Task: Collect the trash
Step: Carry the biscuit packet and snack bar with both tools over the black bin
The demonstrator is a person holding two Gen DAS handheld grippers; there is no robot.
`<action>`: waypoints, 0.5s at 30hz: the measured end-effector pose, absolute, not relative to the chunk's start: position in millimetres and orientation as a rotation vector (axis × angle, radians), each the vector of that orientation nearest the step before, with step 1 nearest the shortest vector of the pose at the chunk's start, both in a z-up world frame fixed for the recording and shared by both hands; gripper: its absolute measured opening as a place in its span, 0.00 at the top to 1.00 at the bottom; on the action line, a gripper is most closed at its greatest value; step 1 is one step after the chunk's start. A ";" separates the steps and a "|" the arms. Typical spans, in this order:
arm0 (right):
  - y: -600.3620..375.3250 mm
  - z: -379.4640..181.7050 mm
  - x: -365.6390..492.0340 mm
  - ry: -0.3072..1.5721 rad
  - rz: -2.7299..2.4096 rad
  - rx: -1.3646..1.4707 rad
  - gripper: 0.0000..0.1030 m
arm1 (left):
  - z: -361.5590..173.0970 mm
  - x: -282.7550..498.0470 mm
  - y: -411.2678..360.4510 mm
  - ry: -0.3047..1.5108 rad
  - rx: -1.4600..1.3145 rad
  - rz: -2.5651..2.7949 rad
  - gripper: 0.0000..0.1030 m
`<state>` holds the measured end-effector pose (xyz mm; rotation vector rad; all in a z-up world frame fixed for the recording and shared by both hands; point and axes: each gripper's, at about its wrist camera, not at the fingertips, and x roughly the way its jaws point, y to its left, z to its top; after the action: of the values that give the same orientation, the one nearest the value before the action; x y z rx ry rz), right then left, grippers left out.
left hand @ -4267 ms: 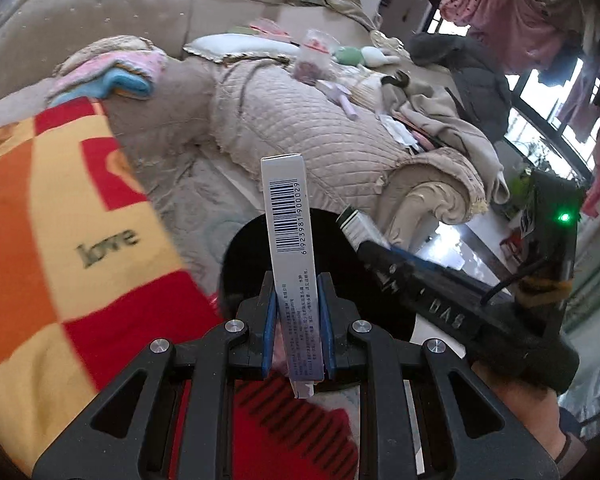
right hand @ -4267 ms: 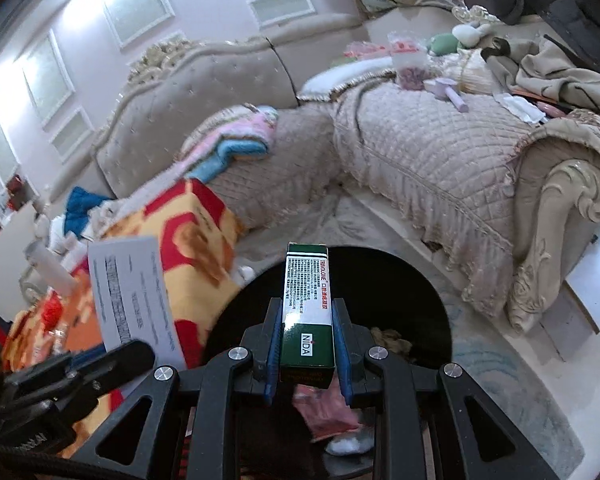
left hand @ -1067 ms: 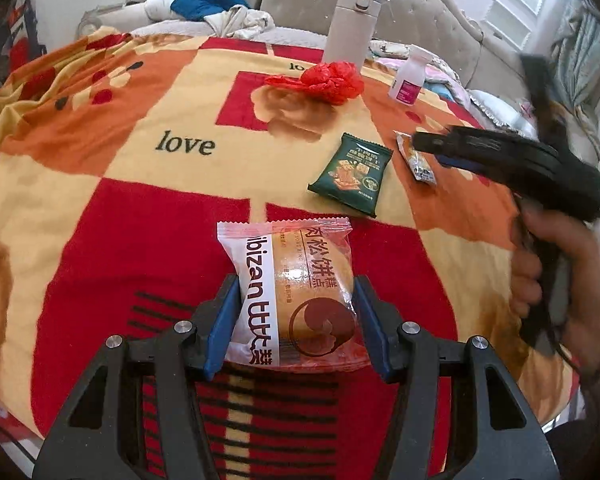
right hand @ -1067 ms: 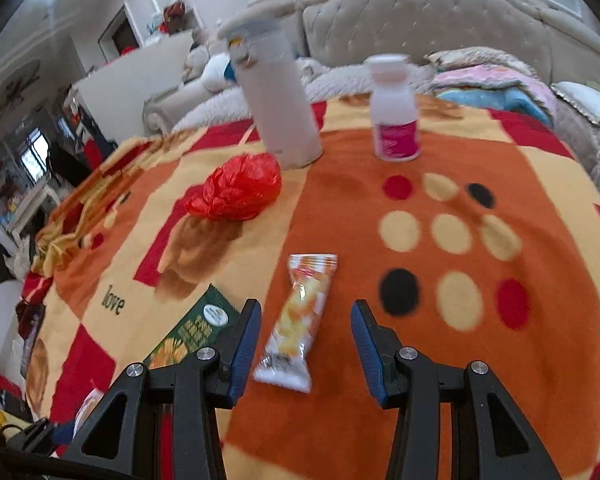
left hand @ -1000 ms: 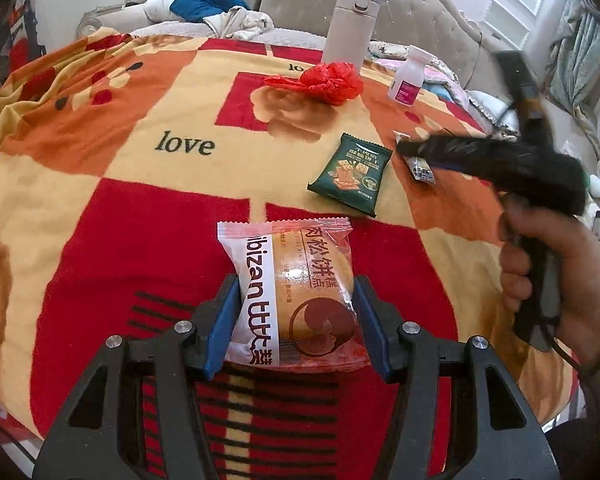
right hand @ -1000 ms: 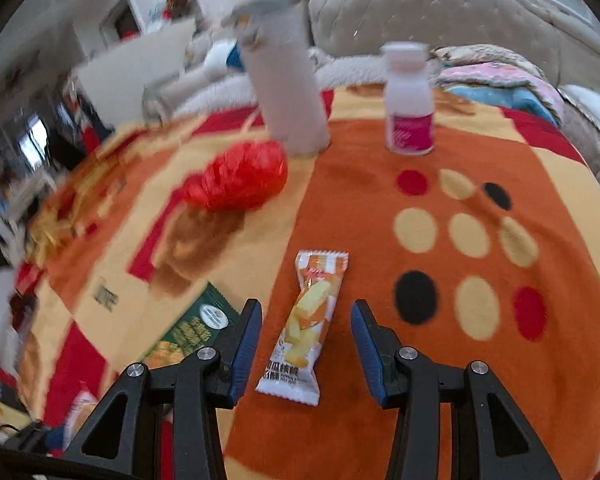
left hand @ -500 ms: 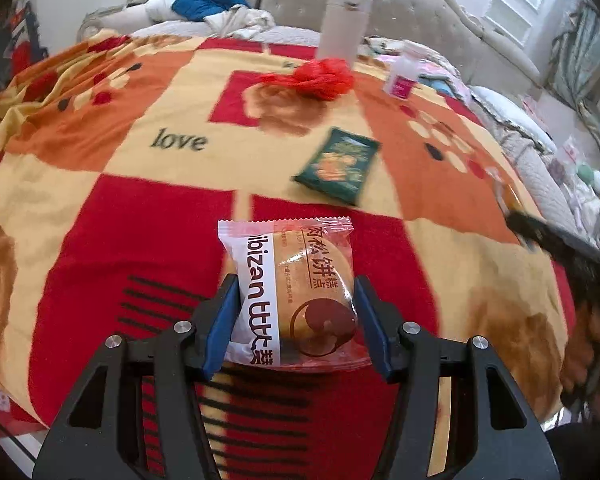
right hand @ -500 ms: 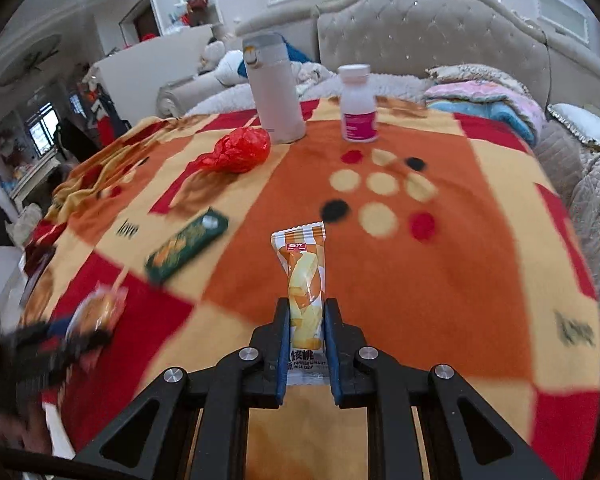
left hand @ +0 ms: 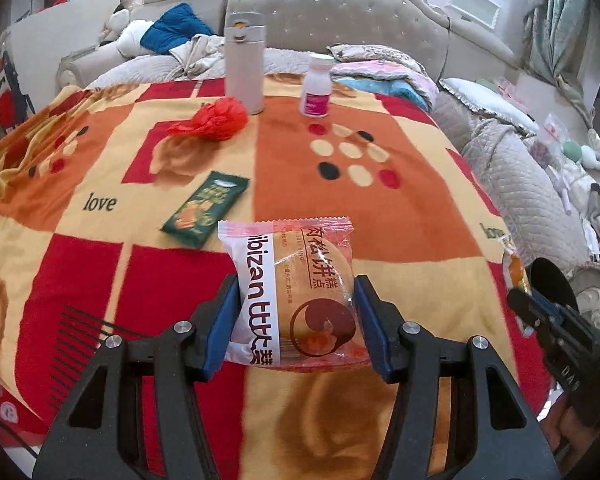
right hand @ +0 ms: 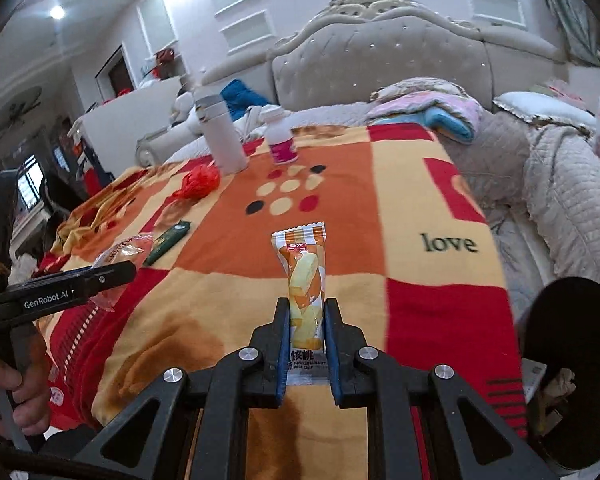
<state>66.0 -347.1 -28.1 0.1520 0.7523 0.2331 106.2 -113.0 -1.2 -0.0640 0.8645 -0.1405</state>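
The left gripper (left hand: 296, 312) is clamped on a pink-and-white packaged pastry (left hand: 294, 292), which is held upright between the blue pads above the patterned blanket (left hand: 380, 208). The right gripper (right hand: 307, 344) is closed tight on a narrow orange snack packet (right hand: 303, 280), also held upright, its lower end gripped between the pads. In the left wrist view the right gripper is seen only at the far right edge, with the orange packet's tip visible.

A dark green snack packet (left hand: 206, 210) is observed lying flat on the blanket, just beyond the held pastry and to its left. A crumpled red plastic bag (left hand: 214, 122) lies farther back, close beside the foot of a white thermos bottle (left hand: 244, 66). A small white bottle with a pink label (left hand: 316, 88) stands to the right of the thermos, apart from it.

A black bin (right hand: 572, 360) is seen at the lower right of the right wrist view, off the blanket's edge, with some scraps visible inside. A hand (right hand: 8, 396) gripping the left tool's handle is visible at the lower left of that view.
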 end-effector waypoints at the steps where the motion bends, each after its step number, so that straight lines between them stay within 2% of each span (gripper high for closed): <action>1: -348.8 -27.3 64.8 0.749 0.229 0.149 0.85 | 1.1 105.6 -117.2 0.861 -0.058 -0.143 0.46; 15: -375.9 -18.2 49.2 0.699 0.185 0.173 0.85 | 4.0 92.3 -157.6 0.831 0.059 -0.154 0.46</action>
<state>49.2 -375.9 -18.2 0.1726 0.6991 0.1845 92.3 -157.6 4.0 0.0594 0.8307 -0.1537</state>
